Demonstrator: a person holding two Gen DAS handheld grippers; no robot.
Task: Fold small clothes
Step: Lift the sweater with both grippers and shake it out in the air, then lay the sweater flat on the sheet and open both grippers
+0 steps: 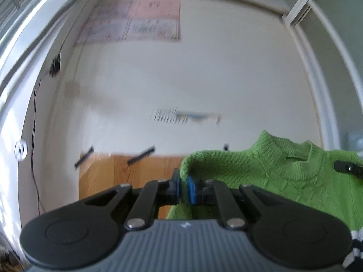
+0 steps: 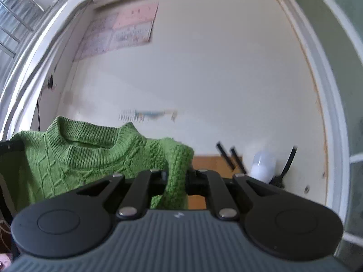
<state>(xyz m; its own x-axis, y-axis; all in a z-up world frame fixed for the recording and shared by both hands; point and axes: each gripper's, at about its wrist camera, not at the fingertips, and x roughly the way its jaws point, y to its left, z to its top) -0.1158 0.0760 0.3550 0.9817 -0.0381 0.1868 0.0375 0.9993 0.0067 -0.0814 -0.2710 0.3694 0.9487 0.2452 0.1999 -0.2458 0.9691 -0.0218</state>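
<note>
While the left gripper (image 1: 183, 187) stays out of it, clamped on one shoulder of the green knit sweater (image 1: 272, 172) held up before a white wall (image 1: 181, 79), the right wrist view shows the right gripper (image 2: 175, 179) clamped on the other shoulder.

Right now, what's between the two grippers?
The green sweater, its collar midway; left gripper and right gripper each pinch a shoulder. Both wrist views.

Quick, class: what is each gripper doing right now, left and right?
Left gripper: shut on a shoulder of the green sweater.
Right gripper: shut on the sweater's other shoulder.
</note>
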